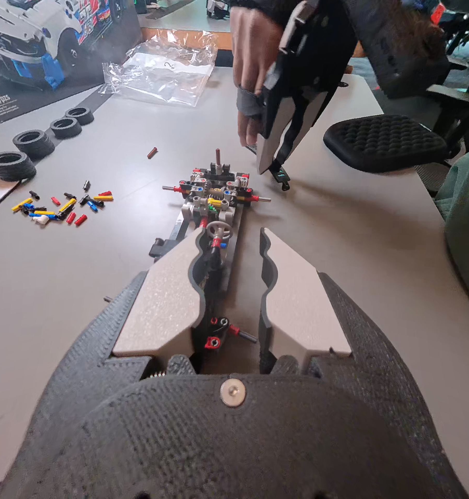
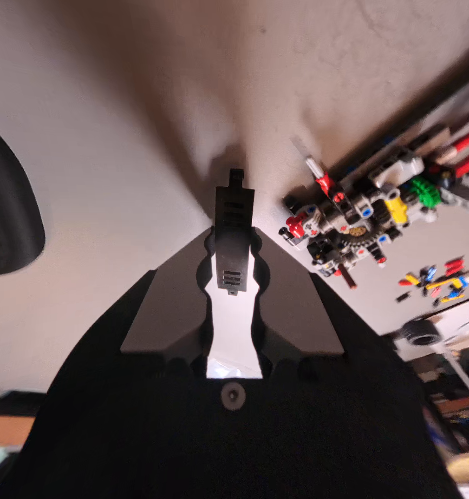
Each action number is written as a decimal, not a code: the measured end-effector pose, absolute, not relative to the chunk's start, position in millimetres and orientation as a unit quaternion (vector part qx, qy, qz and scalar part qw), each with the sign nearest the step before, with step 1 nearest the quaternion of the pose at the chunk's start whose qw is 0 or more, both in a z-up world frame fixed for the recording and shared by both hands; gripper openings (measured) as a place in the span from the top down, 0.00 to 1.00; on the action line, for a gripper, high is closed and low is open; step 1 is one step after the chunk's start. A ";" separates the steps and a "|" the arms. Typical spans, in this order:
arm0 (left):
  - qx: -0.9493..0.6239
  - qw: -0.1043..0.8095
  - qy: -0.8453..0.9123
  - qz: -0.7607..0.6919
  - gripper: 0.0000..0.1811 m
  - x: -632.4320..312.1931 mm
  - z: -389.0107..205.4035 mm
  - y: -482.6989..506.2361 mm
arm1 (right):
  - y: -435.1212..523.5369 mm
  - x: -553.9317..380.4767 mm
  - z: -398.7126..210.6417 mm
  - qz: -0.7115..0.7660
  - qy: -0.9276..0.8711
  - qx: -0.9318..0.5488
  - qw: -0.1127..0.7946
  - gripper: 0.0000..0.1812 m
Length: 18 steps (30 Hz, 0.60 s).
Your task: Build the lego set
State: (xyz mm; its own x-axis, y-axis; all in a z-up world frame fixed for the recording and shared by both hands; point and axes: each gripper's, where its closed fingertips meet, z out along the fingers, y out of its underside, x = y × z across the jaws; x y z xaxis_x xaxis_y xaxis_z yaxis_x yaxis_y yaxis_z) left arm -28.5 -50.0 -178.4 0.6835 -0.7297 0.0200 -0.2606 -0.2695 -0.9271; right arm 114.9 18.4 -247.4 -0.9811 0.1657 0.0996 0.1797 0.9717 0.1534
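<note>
The lego chassis (image 1: 214, 199) is laid lengthwise near the middle of the table (image 1: 336, 229), a long black frame carrying a dense cluster of grey, black, red, yellow and blue parts at its far end. 1 grey steering wheel (image 1: 219, 230) is mounted on a short column behind that cluster, and 1 brown axle (image 1: 218, 156) is stood upright at the far end. Thin grey axles with red bushes are seen projecting from both sides of the cluster.

The left gripper (image 1: 232, 237) is held low over the near half of the chassis with its 2 pale fingers (image 1: 171, 283) spread apart; whether either finger touches the frame cannot be told. The right gripper (image 2: 233, 237) is pinched on 1 black slotted panel piece (image 2: 234, 216), which is held just beside the far right corner of the chassis, its tip close to the table (contact cannot be told). 1 hand (image 1: 251, 67) is seen on that gripper's handle.

Toward the left edge of the table, 4 black tyres (image 1: 33, 141) are lined up in a diagonal row. Nearer than them, a loose scatter of small pins and connectors (image 1: 63, 204) in red, yellow, blue, black and white is spread out. 1 single brown pin (image 1: 152, 152) lies apart, between the tyres and the chassis. At the far left corner, 1 product box (image 1: 47, 51) is stood, with 1 empty clear plastic bag (image 1: 163, 67) just beside it. 1 black chair armrest (image 1: 384, 141) overlaps the right edge.
</note>
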 end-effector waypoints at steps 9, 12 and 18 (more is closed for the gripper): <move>-0.752 0.534 0.286 -0.259 0.81 -44.9 -176.4 -48.3 | 22.9 115.3 -252.4 -0.153 -0.984 0.084 0.037 0.83; -0.752 0.540 0.284 -0.249 0.79 -48.5 -173.8 -47.9 | 19.7 107.6 -239.4 -0.105 -0.991 -0.010 0.087 0.72; -0.759 0.555 0.268 -0.208 0.73 -69.4 -167.0 -43.5 | 28.2 108.9 -193.7 0.138 -0.881 -0.409 0.190 0.59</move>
